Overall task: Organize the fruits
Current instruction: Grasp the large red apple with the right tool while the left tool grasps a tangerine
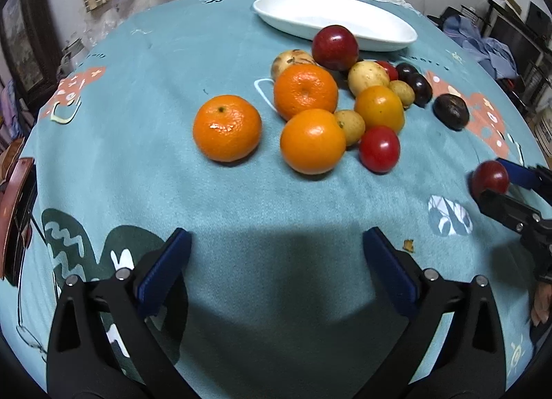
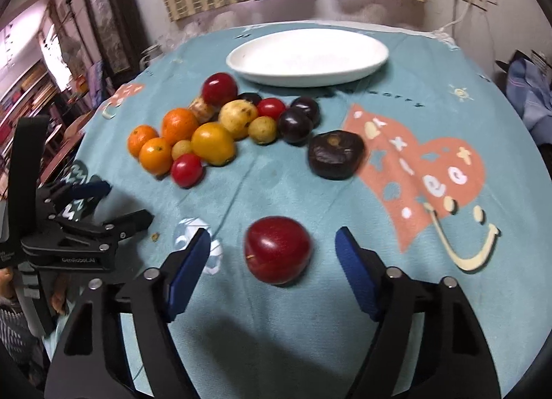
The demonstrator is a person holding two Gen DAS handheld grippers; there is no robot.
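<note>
A red plum-like fruit [image 2: 277, 249] lies on the teal tablecloth between the blue pads of my right gripper [image 2: 272, 247]. Cloth shows on both sides of the fruit, so the jaws stand open around it. The left wrist view shows the same fruit [image 1: 490, 177] at the far right, inside my right gripper [image 1: 491, 178]. My left gripper [image 1: 276, 254] is open over bare cloth, with nothing between its fingers. Ahead of it lie three oranges, the nearest one [image 1: 226, 128] apart from the pile [image 1: 345, 102]. An empty white oval dish [image 2: 307, 54] sits at the back.
The pile [image 2: 220, 129] holds oranges, red tomatoes, yellow fruits and dark plums. A dark wrinkled fruit [image 2: 334, 154] lies alone to its right. My left gripper [image 2: 126, 202] hovers at the left of the right wrist view. The table's edge curves along both sides, with room clutter beyond.
</note>
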